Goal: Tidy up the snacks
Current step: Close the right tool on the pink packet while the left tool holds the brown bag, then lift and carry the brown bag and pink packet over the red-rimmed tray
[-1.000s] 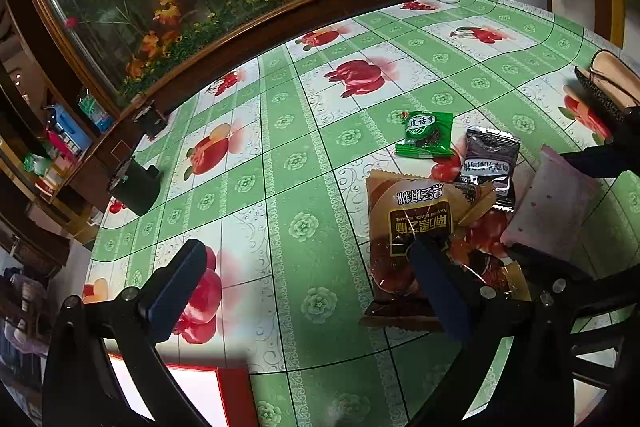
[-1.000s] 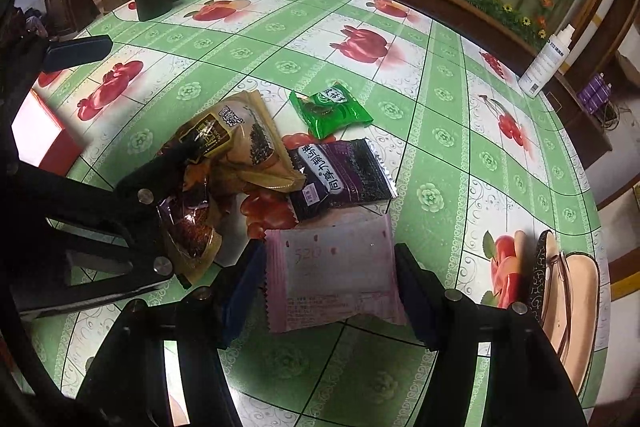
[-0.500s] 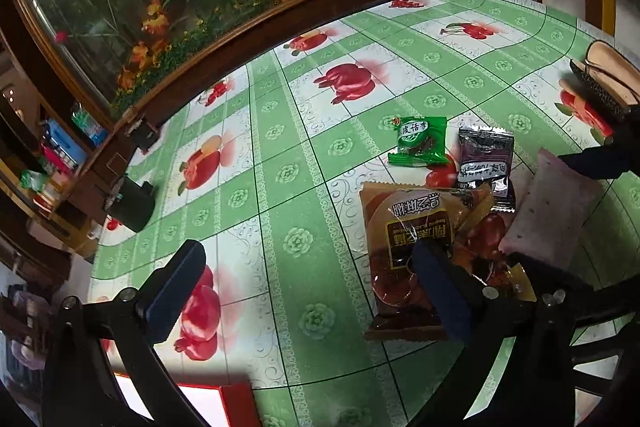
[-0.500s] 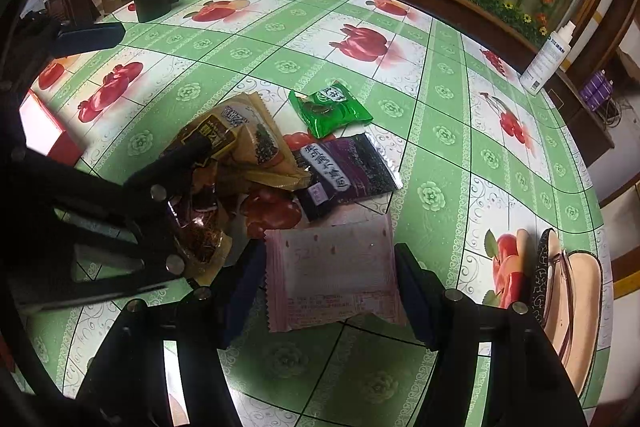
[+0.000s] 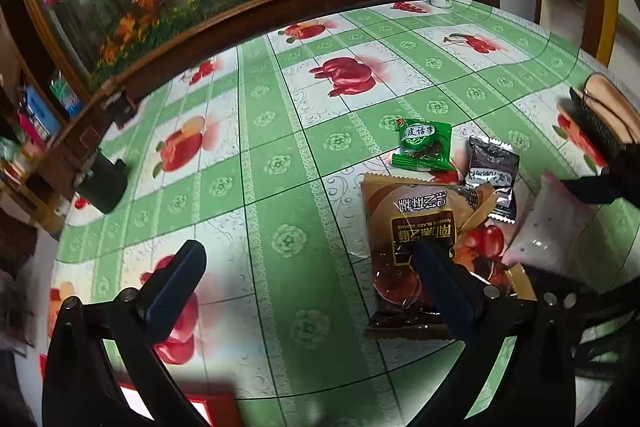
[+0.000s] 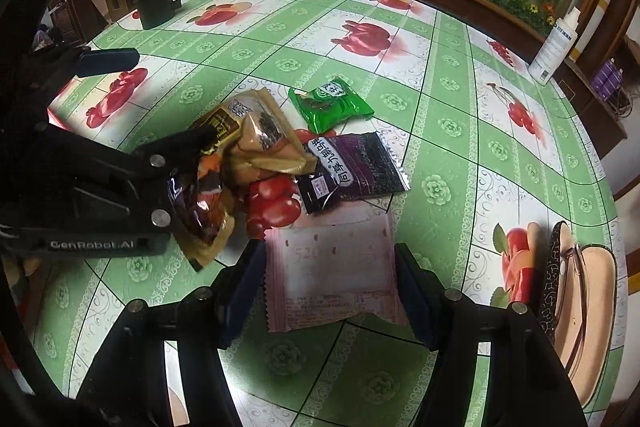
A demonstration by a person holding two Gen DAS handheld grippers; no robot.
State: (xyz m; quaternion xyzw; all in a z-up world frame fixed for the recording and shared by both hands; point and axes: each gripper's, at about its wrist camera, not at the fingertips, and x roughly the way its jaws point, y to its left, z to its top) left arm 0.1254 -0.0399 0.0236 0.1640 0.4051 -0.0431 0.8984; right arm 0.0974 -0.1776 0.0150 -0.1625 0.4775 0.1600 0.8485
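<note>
On the tabletop (image 6: 448, 155), straddling the pink snack packet (image 6: 332, 267) with open right tool (image 6: 326, 291), needing closure; left tool (image 5: 308, 279) open too.

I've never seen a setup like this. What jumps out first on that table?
The bright green tablecloth with red fruit prints, and on it a small heap of snack packets: a green packet, a dark purple packet and a brown packet. Nearest, the right gripper straddles a pale pink packet, while the left gripper stands wide open beside the brown one.
</note>
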